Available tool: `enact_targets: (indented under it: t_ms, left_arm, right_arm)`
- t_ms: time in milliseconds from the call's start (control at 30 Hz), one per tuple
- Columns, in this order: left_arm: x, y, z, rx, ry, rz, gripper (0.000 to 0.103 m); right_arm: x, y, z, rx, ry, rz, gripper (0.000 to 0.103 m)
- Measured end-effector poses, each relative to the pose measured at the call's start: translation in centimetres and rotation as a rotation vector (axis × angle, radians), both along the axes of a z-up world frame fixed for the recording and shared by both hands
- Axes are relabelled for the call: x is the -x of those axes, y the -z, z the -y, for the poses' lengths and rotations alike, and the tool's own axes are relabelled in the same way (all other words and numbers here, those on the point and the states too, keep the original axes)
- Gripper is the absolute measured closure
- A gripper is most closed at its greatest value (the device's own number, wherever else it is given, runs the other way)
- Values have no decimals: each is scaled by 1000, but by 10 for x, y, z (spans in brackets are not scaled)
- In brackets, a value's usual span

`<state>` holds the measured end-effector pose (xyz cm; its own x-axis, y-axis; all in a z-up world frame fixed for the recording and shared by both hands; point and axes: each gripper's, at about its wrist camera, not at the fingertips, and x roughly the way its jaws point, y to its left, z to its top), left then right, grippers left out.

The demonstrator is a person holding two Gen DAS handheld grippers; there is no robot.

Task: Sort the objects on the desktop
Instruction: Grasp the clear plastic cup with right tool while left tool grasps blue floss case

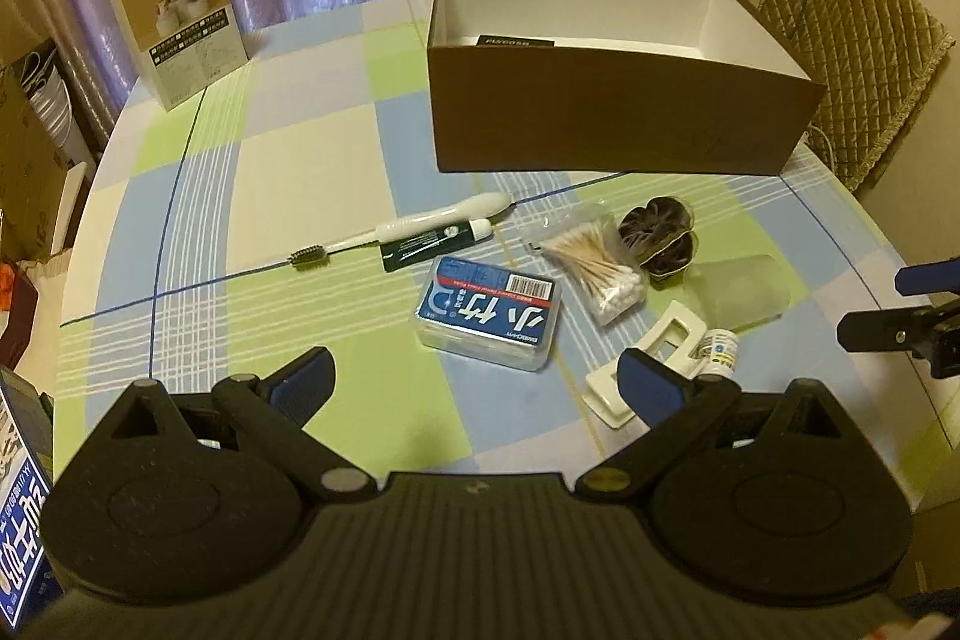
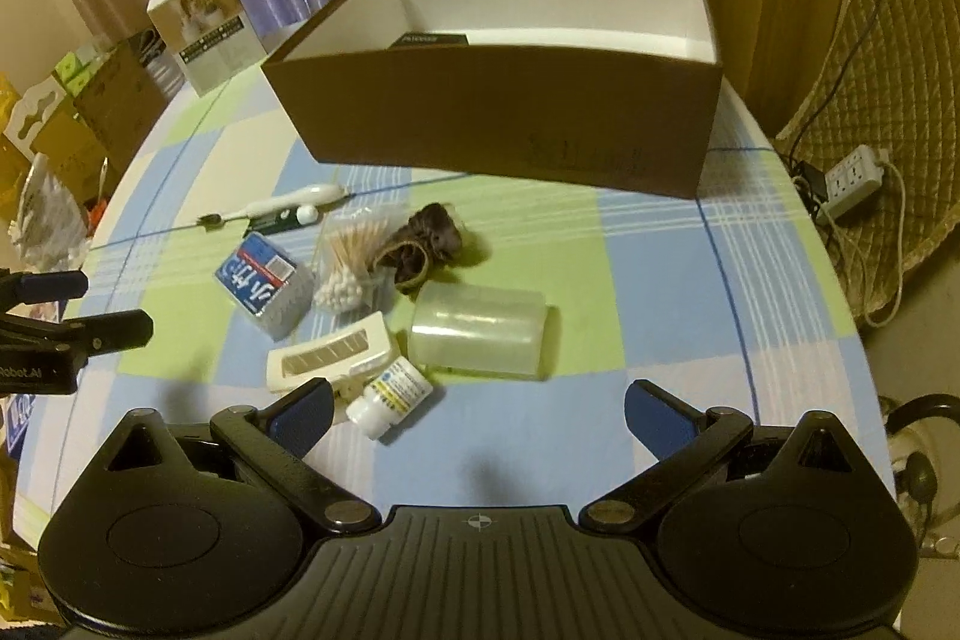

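Both grippers are hovering low in their frames with jaws spread wide, holding nothing: the left gripper (image 1: 477, 379) and the right gripper (image 2: 479, 409). The brown box (image 1: 606, 112) is sitting open in the upper middle, on the checked tablecloth (image 1: 288, 160). Below it, mid-frame, the small items are lying clustered: toothbrush (image 1: 420, 223), blue-labelled case (image 1: 489, 319), cotton swab bag (image 1: 594, 262), a dark bundle, possibly a scrunchie (image 1: 657, 241), frosted cup (image 2: 477, 337), white clip (image 2: 333, 361), pill bottle (image 2: 390, 397).
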<state>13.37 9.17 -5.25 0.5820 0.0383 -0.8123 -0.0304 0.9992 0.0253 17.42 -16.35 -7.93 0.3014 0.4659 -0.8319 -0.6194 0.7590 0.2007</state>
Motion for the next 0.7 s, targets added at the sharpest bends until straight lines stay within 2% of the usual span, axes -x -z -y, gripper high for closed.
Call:
enact_targets:
  t_ms: [167,433,700]
  left_arm:
    - [-6,8,-4,6,-15,-19,4]
    - [-19,23,-10,13,-23,-46,4]
    - [-37,38,-18,20,-20,-65,4]
  right_arm:
    - [-5,10,-5,9,8,-7,3]
    - [-16,29,-22,31,8,-25,15]
    - [-29,47,-41,59,9,-41,20]
